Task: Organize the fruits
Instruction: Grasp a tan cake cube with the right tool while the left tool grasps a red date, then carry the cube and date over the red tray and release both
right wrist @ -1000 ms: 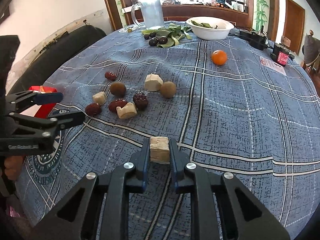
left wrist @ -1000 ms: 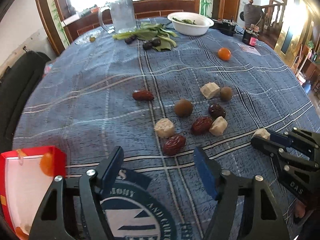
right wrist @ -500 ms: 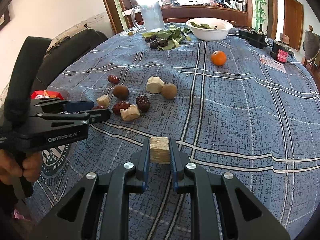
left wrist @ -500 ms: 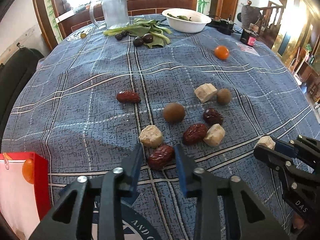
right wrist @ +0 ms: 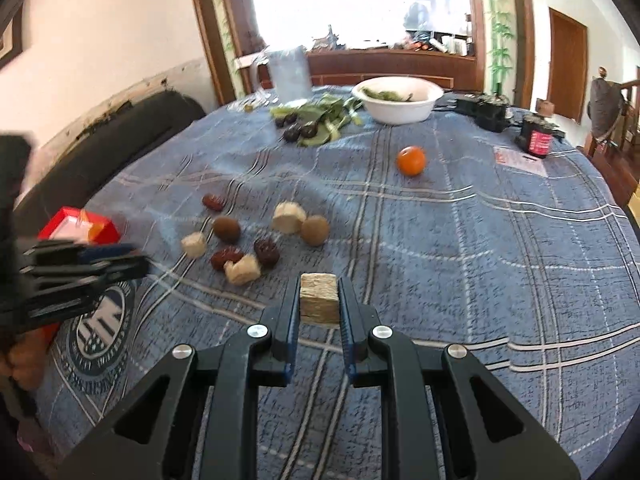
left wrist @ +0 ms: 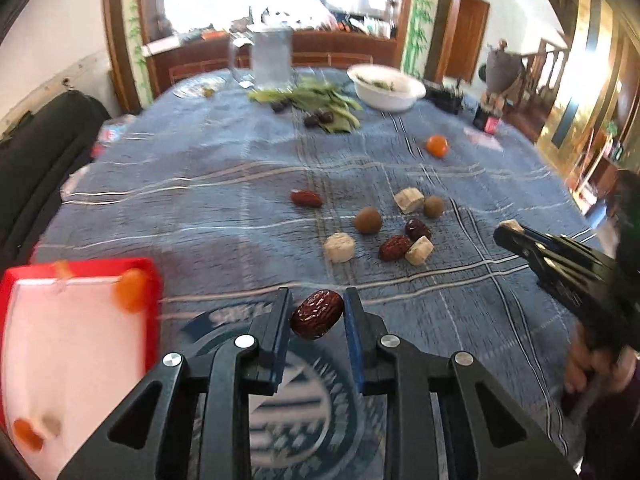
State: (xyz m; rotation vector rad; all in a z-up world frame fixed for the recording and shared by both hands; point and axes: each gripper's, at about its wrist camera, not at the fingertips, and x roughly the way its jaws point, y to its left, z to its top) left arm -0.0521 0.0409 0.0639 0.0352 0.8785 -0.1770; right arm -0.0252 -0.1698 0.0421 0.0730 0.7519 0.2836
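Note:
My left gripper is shut on a wrinkled red date and holds it above the blue cloth, right of the red box. My right gripper is shut on a pale beige fruit chunk, lifted over the cloth. It also shows in the left wrist view. Loose fruit lies mid-table: red dates, brown round fruits, beige chunks and an orange fruit.
The red box holds small orange fruits. At the far end stand a white bowl, a glass pitcher, green leaves with dark fruits and black devices. A dark chair stands at the left.
My left gripper moved forward, closed on the nearest red date and lifted it back toward the red box. My right gripper has kept hold of the beige chunk.

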